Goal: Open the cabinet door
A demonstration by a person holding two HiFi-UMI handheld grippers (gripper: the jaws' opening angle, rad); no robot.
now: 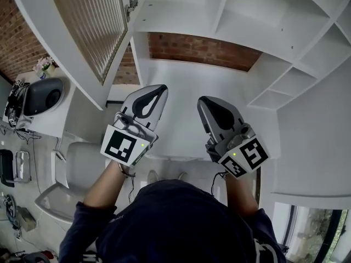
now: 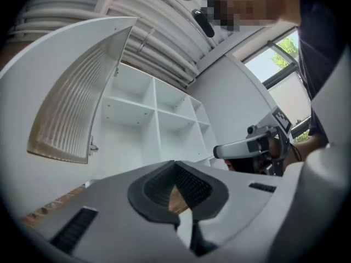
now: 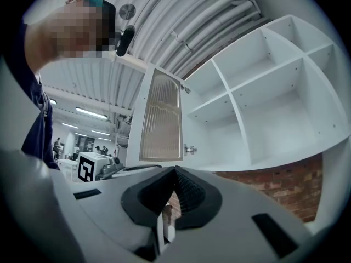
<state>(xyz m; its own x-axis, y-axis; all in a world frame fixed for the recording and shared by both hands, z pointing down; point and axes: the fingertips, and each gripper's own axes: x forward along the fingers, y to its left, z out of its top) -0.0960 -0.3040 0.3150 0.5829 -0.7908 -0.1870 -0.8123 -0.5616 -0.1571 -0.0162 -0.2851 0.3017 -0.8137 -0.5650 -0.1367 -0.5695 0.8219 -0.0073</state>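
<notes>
Cabinet door (image 1: 88,26) is standing wide open in the upper left of the head view, its ribbed glass panel swinging well clear of the cabinet (image 1: 230,15), which is showing bare white shelves across the top and right of the frame. A hinge (image 1: 131,5) is showing at the top edge where door meets carcass. Left gripper (image 1: 156,92) is hanging at centre left, right gripper (image 1: 211,107) at centre right, both low, side by side and well apart from the door; neither is touching it. In the left gripper view the jaws are sitting pressed together with nothing between them, only a sliver of brick wall (image 1: 203,51) showing past the pads; the door is filling the upper left of that view. In the right gripper view the jaws are likewise pressed together and carrying nothing, with the door standing upright at centre and the open shelves to its right. Judging from this, the opening is looking done: the door is already swung fully out and released. Nothing is appearing to be left beyond keeping both tools clear.
</notes>
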